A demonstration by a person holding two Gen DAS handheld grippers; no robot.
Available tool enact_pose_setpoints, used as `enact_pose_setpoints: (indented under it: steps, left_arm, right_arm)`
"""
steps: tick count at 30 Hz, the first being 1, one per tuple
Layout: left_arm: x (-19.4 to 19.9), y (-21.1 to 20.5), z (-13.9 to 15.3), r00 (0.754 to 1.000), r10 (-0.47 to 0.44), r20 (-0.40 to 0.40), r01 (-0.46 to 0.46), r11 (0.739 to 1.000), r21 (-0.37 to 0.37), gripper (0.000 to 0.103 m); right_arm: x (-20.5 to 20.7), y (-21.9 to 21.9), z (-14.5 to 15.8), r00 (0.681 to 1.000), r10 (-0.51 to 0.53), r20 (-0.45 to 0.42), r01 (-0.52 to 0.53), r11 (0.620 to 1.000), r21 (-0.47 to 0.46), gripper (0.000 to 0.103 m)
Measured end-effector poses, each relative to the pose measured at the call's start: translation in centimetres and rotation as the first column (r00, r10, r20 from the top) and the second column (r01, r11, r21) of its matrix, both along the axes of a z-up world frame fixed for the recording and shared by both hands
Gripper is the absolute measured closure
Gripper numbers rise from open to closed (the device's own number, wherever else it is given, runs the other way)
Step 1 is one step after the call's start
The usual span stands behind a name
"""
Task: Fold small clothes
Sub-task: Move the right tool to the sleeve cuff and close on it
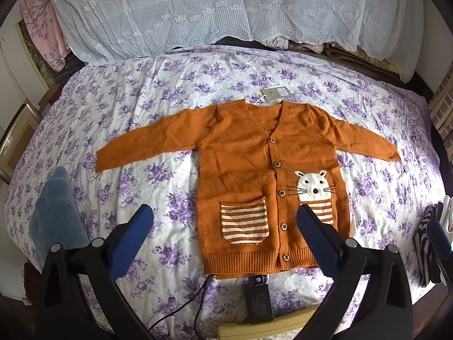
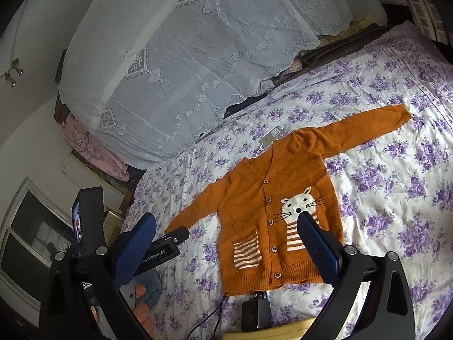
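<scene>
A small orange knit cardigan (image 1: pixel 240 153) lies flat and face up on the bed, both sleeves spread out sideways. It has wooden buttons, a white cat face (image 1: pixel 311 182) and striped pockets. A paper tag (image 1: pixel 273 93) sticks out at its collar. My left gripper (image 1: pixel 223 215) hovers open above the cardigan's lower hem, holding nothing. In the right wrist view the cardigan (image 2: pixel 254 198) lies ahead, and my right gripper (image 2: pixel 226 223) is open over its lower half. The left gripper's body (image 2: pixel 161 250) shows at that view's left, near the left sleeve cuff.
The bed has a white sheet with purple flowers (image 1: pixel 170 90). A lace-covered pile of bedding (image 1: pixel 212 8) lines the far side. A black power adapter (image 1: pixel 259 297) with a cable lies just below the hem. A blue cloth (image 1: pixel 56 212) sits at left, striped fabric (image 1: pixel 424 246) at right.
</scene>
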State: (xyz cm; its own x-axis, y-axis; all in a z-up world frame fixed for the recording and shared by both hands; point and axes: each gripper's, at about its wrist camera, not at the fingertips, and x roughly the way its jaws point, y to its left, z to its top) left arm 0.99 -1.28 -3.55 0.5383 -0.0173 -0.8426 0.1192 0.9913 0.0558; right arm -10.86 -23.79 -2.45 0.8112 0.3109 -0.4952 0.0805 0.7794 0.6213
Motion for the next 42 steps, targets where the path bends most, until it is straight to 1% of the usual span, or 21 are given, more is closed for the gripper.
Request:
enact_pose_setpoints:
  steps: [6,9,11,12,14,16,18,19,21,24,26,27,28,29,31,33,34,37,39,40,42]
  left_arm:
    - [1.3,-1.1,-1.3,0.999,-0.019,-0.038,0.020,0.999,0.027,0.004]
    - [2.4,-1.1,-2.3,0.996,-0.018,-0.091,0.019,1.000,0.015,0.004]
    - [3.1,-0.8,-3.2,0.992,-0.002,-0.126,0.002,1.000,0.001,0.004]
    - [3.4,-0.7,-3.7,0.990,0.005,-0.140,-0.005,1.000,0.003,0.004]
    - [4.2,-0.6,-4.5,0.986,0.024,-0.163,-0.020,0.999,0.025,0.004]
    - [4.8,-0.7,-5.2,0.984,0.037,-0.175,-0.028,0.998,0.054,0.004]
    - [5.7,-1.0,-6.0,0.980,0.040,-0.195,-0.024,0.996,0.081,0.004]
    - [6.1,-1.0,-6.3,0.978,0.042,-0.207,-0.024,0.996,0.090,0.004]
    - [6.7,-1.3,-7.1,0.971,0.055,-0.234,-0.029,0.993,0.113,0.004]
    - [7.2,-1.8,-7.7,0.965,0.067,-0.255,-0.032,0.990,0.140,0.004]
    - [7.1,-1.9,-7.7,0.965,0.077,-0.249,-0.038,0.986,0.160,0.004]
    - [7.1,-1.8,-7.7,0.966,0.087,-0.245,-0.044,0.984,0.174,0.004]
    - [7.1,-1.7,-7.6,0.965,0.098,-0.242,-0.053,0.981,0.186,0.004]
    - [7.0,-1.5,-7.6,0.964,0.111,-0.241,-0.064,0.978,0.196,0.004]
    - [6.9,-1.0,-7.5,0.961,0.130,-0.245,-0.079,0.975,0.207,0.004]
    - [6.8,-0.5,-7.7,0.959,0.136,-0.249,-0.081,0.973,0.217,0.004]
    - [7.0,-0.4,-7.8,0.959,0.134,-0.248,-0.077,0.971,0.227,0.004]
    - [7.8,0.2,-7.4,0.966,0.128,-0.223,-0.071,0.967,0.246,0.004]
    - [8.4,0.8,-6.4,0.975,0.116,-0.191,-0.071,0.971,0.227,0.004]
    - [8.7,1.1,-5.8,0.979,0.110,-0.172,-0.071,0.973,0.219,0.004]
    - [9.3,2.0,-4.6,0.986,0.096,-0.133,-0.068,0.977,0.200,0.004]
  right_arm:
    - [1.1,-1.0,-1.2,0.998,0.027,-0.050,-0.025,0.999,0.041,0.003]
    - [1.8,-3.3,-2.4,0.999,-0.019,-0.041,0.024,0.992,0.122,0.003]
    - [2.7,-6.7,-4.5,0.991,-0.111,-0.074,0.125,0.963,0.239,0.003]
    - [3.0,-9.0,-5.9,0.979,-0.180,-0.095,0.201,0.931,0.304,0.003]
    - [3.3,-12.4,-8.2,0.947,-0.286,-0.145,0.320,0.883,0.343,0.003]
    - [4.5,-15.9,-10.1,0.922,-0.347,-0.169,0.384,0.874,0.298,0.003]
    - [5.9,-18.8,-11.3,0.914,-0.378,-0.146,0.402,0.887,0.228,0.003]
    - [6.6,-20.7,-12.0,0.900,-0.411,-0.145,0.434,0.879,0.199,0.003]
    - [7.8,-23.6,-13.8,0.882,-0.444,-0.155,0.469,0.856,0.218,0.003]
    - [10.3,-27.3,-17.2,0.887,-0.401,-0.229,0.454,0.847,0.275,0.005]
    - [11.8,-27.8,-19.4,0.894,-0.360,-0.267,0.420,0.881,0.220,0.011]
    - [12.4,-27.7,-20.1,0.893,-0.345,-0.288,0.405,0.896,0.184,0.020]
    - [12.6,-27.7,-20.6,0.887,-0.347,-0.305,0.409,0.897,0.167,0.024]
    - [12.5,-27.6,-20.9,0.885,-0.362,-0.292,0.424,0.887,0.185,0.024]
    - [12.1,-27.1,-20.9,0.879,-0.395,-0.266,0.449,0.873,0.188,0.024]
    - [12.7,-26.9,-20.6,0.885,-0.379,-0.271,0.428,0.891,0.153,0.024]
    - [12.8,-27.1,-20.4,0.882,-0.379,-0.280,0.431,0.888,0.158,0.024]
    - [13.2,-29.1,-18.8,0.856,-0.415,-0.307,0.480,0.860,0.175,0.024]
    - [13.4,-30.6,-16.4,0.827,-0.467,-0.312,0.521,0.846,0.113,0.024]
    - [13.6,-31.2,-14.6,0.812,-0.497,-0.307,0.536,0.842,0.054,0.024]
    - [13.7,-31.9,-12.6,0.816,-0.504,-0.284,0.526,0.851,0.000,0.024]
